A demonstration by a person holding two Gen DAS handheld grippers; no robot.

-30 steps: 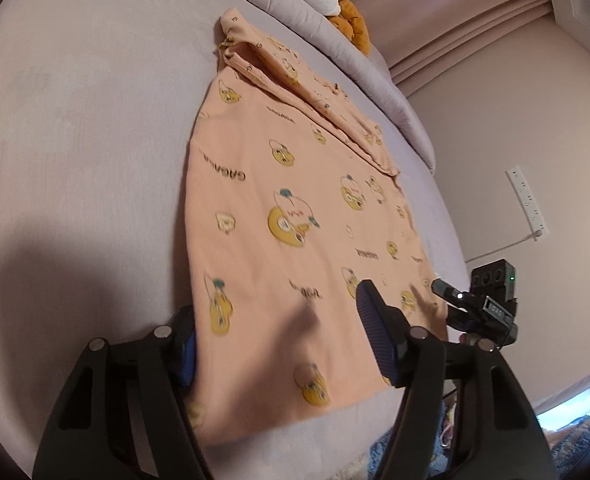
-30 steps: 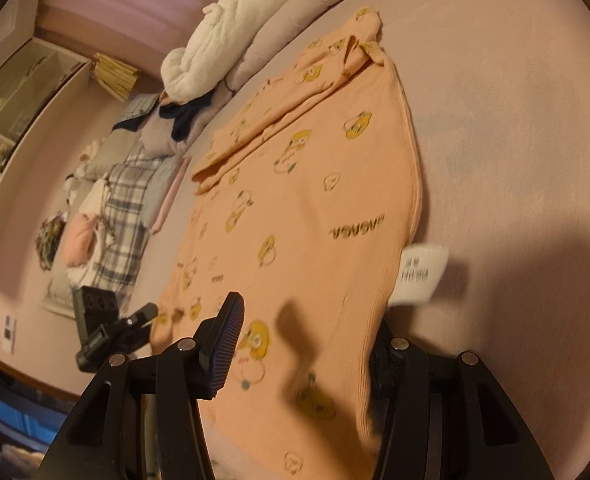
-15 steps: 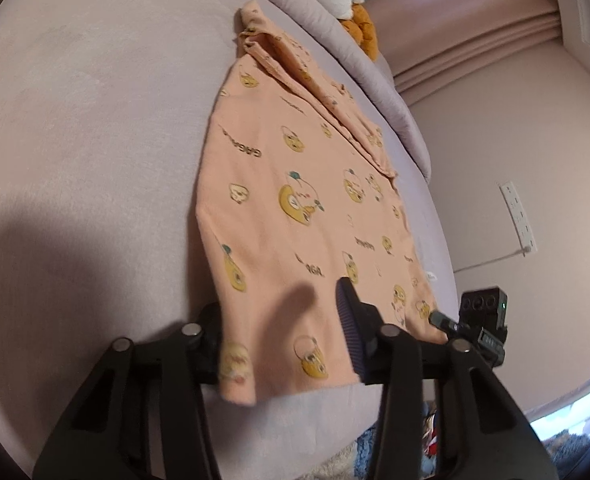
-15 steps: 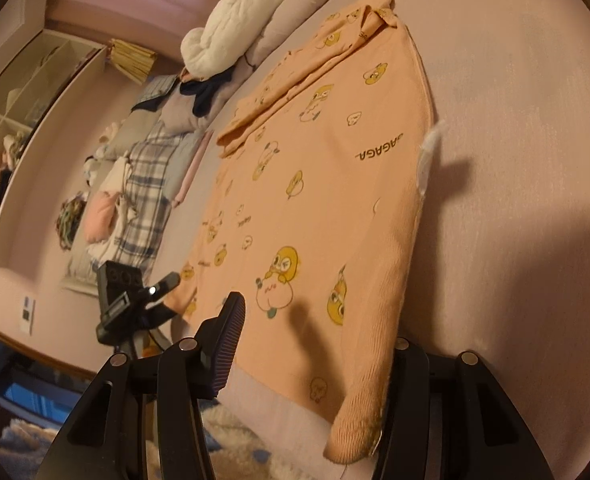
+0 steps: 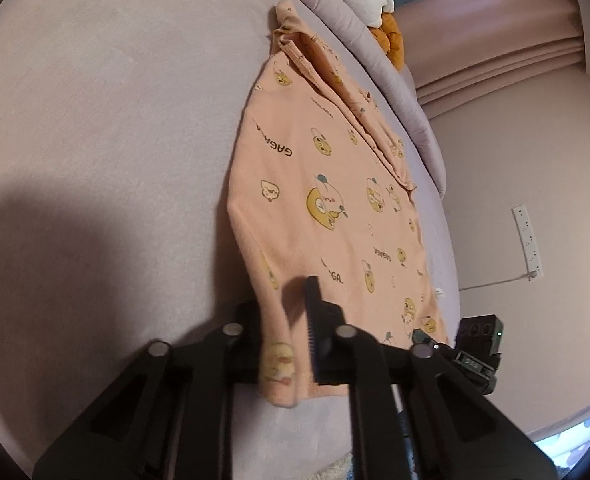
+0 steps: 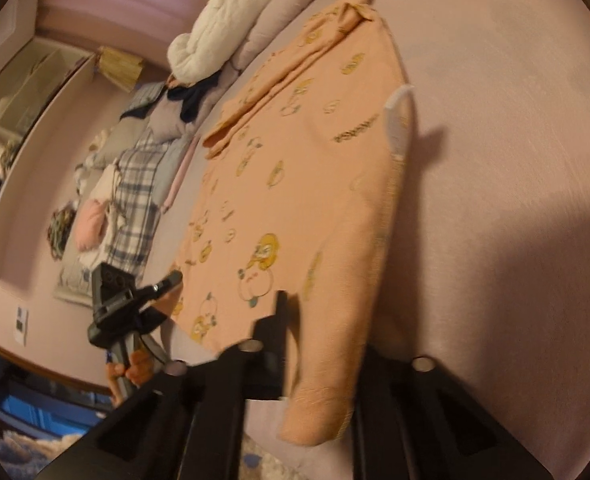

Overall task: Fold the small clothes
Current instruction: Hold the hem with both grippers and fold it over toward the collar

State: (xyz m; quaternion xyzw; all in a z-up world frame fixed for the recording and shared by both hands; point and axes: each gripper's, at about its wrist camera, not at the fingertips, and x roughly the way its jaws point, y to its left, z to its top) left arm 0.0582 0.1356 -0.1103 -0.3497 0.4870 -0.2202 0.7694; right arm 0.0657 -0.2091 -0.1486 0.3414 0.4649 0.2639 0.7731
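Peach top [image 5: 327,200] flat on lilac bed [image 5: 95,120], near corners lifted, left gripper [image 5: 285,320] & right gripper [image 6: 323,336] each pinching a hem corner, pink walls, curtain [image 5: 495,48], white duvet [image 6: 215,32], shelving [image 6: 23,92].

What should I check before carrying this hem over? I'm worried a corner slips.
1. Left tool closed on a shirt corner: ok.
2. Right tool closed on the other corner: ok.
3. Hem lifted off the bed: ok.
4. Sleeve already folded in: ok.
5. White care tag tucked in: not ok, it sticks out.
6. How deeply each tool bites the fabric: cannot tell.
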